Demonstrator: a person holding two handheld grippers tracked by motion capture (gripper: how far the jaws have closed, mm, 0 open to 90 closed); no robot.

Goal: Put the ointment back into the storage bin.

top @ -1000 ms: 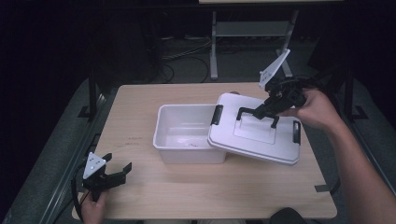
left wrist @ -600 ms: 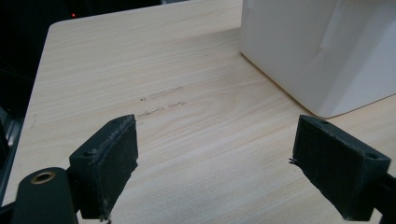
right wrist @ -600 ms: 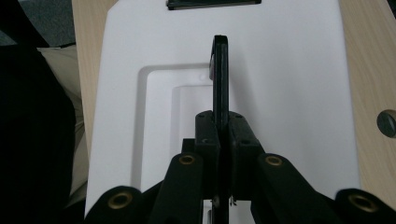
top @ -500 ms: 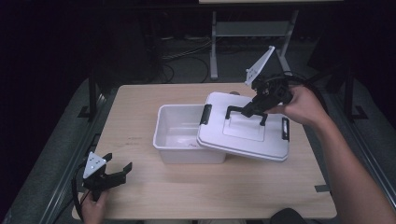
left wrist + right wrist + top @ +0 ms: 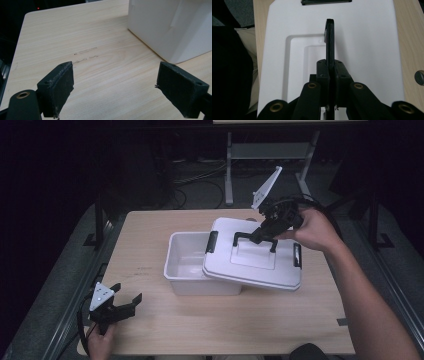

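The lid (image 5: 255,262) is gripped by its black handle (image 5: 254,238) in the clamped right gripper (image 5: 263,234), tilted, overhanging the bin (image 5: 187,265) to its right; the left gripper (image 5: 119,306) is held open, well apart

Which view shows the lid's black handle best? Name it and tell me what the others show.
The right gripper view: the handle sits close up, clamped in the right tool against the white lid. The high view shows the handle small and partly covered by that tool. The left gripper view shows the box wall, not the handle.

One white tub (image 5: 187,265), one lid (image 5: 255,262), two hand-held grippers (image 5: 262,234) (image 5: 125,306).
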